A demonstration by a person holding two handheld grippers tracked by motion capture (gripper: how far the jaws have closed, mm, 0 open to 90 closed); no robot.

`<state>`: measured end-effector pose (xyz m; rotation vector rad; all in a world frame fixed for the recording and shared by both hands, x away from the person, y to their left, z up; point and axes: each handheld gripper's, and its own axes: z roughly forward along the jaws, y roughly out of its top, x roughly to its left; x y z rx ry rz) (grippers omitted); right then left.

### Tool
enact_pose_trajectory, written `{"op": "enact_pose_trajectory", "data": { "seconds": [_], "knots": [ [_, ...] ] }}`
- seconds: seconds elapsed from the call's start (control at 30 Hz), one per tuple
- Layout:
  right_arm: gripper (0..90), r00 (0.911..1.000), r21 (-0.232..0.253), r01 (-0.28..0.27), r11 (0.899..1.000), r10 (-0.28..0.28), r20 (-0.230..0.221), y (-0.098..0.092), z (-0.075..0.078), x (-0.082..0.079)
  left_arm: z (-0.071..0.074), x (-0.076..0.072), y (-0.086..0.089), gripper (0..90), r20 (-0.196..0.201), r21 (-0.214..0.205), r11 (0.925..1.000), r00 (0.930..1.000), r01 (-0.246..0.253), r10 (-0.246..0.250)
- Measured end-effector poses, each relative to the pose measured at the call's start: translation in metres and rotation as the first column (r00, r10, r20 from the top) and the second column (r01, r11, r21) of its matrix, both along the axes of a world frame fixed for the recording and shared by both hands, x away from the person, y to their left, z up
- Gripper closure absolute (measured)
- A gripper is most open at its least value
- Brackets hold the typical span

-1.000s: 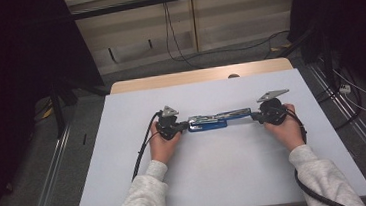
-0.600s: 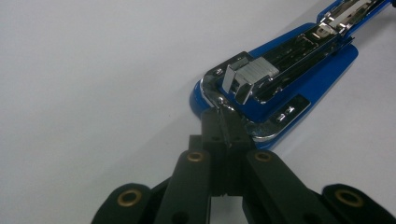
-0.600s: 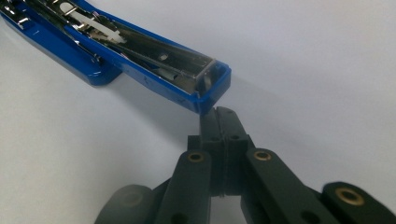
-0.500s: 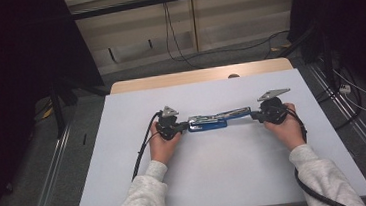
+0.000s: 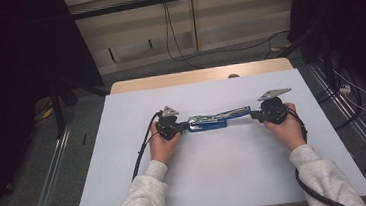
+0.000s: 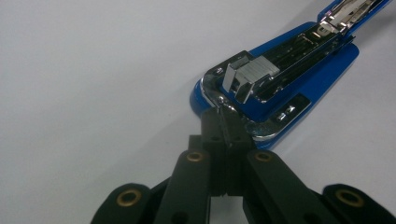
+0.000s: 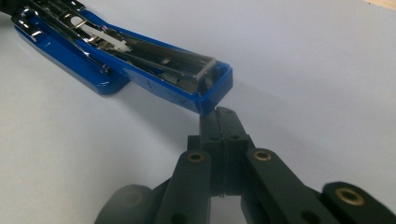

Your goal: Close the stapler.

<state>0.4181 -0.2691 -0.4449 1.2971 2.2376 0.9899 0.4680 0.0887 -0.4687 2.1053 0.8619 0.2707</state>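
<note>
Blue stapler [image 5: 212,120] lies swung open mid-surface [image 5: 228,179], between the two hands. Left hand-held gripper [image 5: 179,127] points level toward the right, jaws together, tips touching the chrome end of the stapler base [image 6: 261,88]; whether they pinch the metal cannot be told. Right hand-held gripper [image 5: 256,116] points level toward the left, jaws together, tips right at the underside of the raised blue top arm [image 7: 187,88]. Both forearms come in from the bottom edge, hands wrapped round the gripper bodies, low over the surface.

Pale grey sleeves, black tools [image 5: 187,126] with brass-ringed screws, grey three-cornered plates, trailing black cables.
</note>
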Motion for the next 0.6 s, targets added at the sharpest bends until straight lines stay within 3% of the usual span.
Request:
{"op": "enact_pose_trajectory", "data": {
  "seconds": [0.33, 0.5, 0.53, 0.6],
  "knots": [
    [90.0, 0.9999, 0.022, -0.002, 1.0, 0.002, 0.016, 0.0067, 0.0026, 0.0014, -0.0001, 0.0001, 0.0001, 89.6, -0.002, 0.003, 1.0, 1.0, -0.004, 0.004],
    [86.2, 0.9998, 0.031, -0.015, 0.999, 0.015, 0.016, 0.0088, 0.0027, 0.0006, 0.0001, 0.0001, 0.001, 84.0, -0.006, -0.012, 0.9997, 0.9998, -0.019, 0.019],
    [84.6, 0.9998, 0.036, -0.012, 0.999, 0.012, 0.013, 0.009, 0.0024, 0.0005, 0.0013, 0.0008, 0.0034, 82.5, -0.001, 0.007, 0.9999, 0.9999, -0.016, 0.016],
    [81.8, 0.9999, 0.037, -0.014, 0.999, 0.013, 0.009, 0.0096, 0.0012, 0.0001, 0.0018, 0.0004, 0.0056, 77.7, -0.007, -0.014, 0.9992, 0.9992, -0.039, 0.038]
  ]
}}
